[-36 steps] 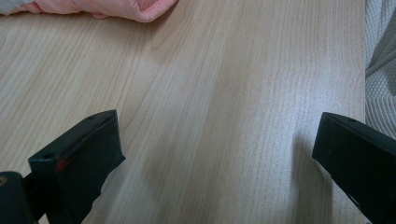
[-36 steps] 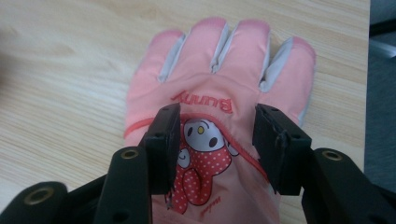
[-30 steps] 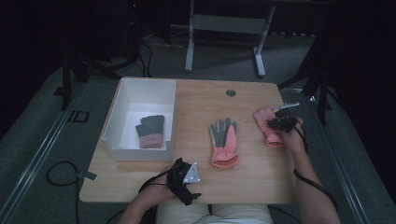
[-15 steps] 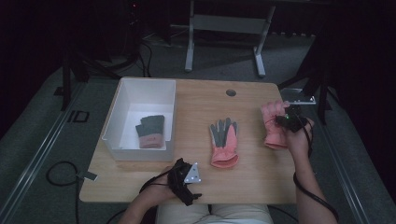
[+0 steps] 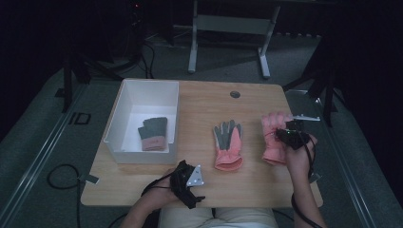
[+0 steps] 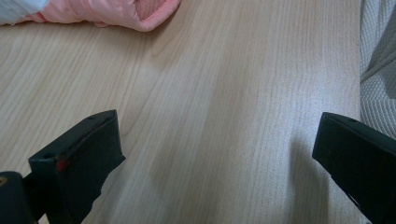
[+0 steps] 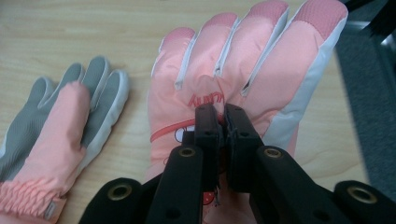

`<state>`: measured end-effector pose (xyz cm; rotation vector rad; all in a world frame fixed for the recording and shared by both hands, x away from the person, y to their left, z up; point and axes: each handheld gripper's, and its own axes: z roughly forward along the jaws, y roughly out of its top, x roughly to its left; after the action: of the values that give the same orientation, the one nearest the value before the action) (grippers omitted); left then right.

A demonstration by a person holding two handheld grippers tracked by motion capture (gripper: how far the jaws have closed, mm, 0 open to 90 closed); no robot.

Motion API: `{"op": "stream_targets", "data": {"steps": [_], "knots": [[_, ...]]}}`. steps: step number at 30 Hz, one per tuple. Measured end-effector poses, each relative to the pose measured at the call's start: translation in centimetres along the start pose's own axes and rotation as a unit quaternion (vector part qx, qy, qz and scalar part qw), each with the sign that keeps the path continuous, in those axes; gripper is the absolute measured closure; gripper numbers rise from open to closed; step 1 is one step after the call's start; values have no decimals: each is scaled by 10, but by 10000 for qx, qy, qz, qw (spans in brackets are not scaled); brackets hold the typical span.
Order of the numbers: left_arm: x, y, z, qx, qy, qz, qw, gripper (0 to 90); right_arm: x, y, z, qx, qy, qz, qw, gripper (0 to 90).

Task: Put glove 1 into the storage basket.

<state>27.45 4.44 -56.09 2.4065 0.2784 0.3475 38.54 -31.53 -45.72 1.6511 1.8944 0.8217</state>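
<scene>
Now | right tool (image 7: 223,122) pinching pink glove (image 7: 233,70) | left tool (image 6: 219,154) spread over table (image 6: 210,93)

Hidden and cropped parts

The pink glove's (image 7: 243,70) cuff lies hidden behind the closed fingers (image 7: 208,126); the grey-palmed glove's (image 7: 56,135) cuff runs off the bottom edge.

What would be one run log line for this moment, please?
right gripper: shut on pink glove | left gripper: open, above table | second glove: flat | box: holds grey glove
</scene>
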Motion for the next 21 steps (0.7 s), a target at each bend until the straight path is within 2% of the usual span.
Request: {"op": "stream_targets", "data": {"steps": [4,13,17,21], "knots": [[1,-1,0,30,29,4,10000,7,7,-12,19,146,41,48,9999,852],[1,-2,1,55,9,-13,10000,7,0,-28,51,424,-79,228,9988,818],[0,-1,2,63,-9,12,10000,7,-3,-33,57,427,-47,273,9987,799],[0,-1,2,67,-17,20,10000,7,-3,-33,56,447,-18,212,9988,770]]}}
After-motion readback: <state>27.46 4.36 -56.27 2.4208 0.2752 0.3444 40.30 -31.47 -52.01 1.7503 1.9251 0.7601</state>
